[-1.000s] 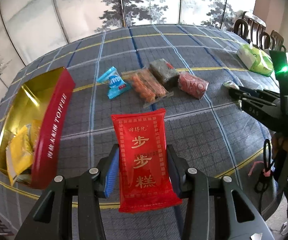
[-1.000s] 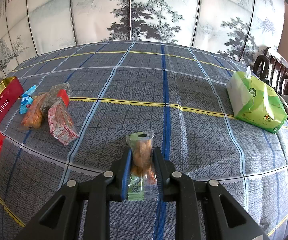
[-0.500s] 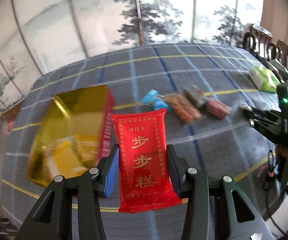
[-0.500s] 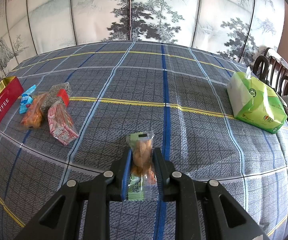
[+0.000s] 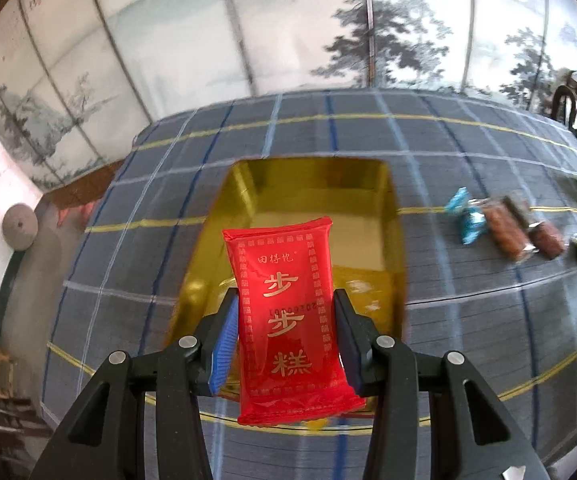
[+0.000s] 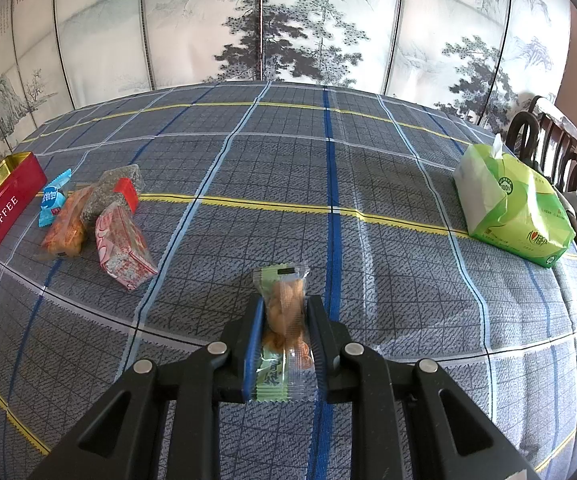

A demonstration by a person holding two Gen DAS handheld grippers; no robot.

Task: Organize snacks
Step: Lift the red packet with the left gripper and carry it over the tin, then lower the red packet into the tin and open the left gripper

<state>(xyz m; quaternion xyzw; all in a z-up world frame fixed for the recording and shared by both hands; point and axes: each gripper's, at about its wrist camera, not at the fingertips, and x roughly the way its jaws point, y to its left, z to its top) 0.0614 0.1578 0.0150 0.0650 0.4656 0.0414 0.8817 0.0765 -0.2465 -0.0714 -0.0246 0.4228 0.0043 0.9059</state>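
The left gripper (image 5: 284, 320) is clenched on the red snack packet (image 5: 286, 312), its long axis running forward along the fingers. The open gold-lined toffee tin (image 5: 392, 216), near the table's left edge, lies directly ahead of and below it, so I judge this hand nearer for the drop. Right of the tin, four loose snacks (image 6: 88, 216) lie clustered on the plaid tablecloth (image 6: 288, 160). Farther right, the right gripper (image 6: 286, 320) clamps a green-wrapped snack (image 6: 286, 312), well apart from the tin.
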